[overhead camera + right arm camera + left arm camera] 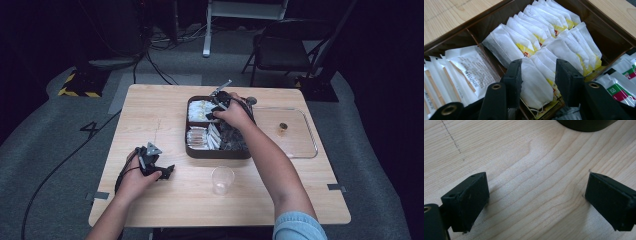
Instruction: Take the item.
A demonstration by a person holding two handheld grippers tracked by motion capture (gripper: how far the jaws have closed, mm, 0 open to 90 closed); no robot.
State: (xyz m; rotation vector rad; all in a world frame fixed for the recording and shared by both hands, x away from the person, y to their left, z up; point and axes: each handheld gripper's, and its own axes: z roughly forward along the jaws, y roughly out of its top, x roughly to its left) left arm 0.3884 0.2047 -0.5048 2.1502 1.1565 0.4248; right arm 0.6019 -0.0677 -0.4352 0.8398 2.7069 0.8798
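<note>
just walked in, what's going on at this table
A person is working with a claw in each hand. The right claw is down in the dark compartment tray, its jaws around a white tea bag in the tea bag section. The left claw rests open on the wooden table. A clear plastic cup stands nearby.

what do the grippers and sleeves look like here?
Both are black two-jaw tools. The left gripper carries a grey three-cornered plate on top and trails a black cable; its jaws are flat black rectangular blocks. The right gripper has black arms with brass-coloured rivet holes. A light blue sleeve shows on the right arm.
</note>
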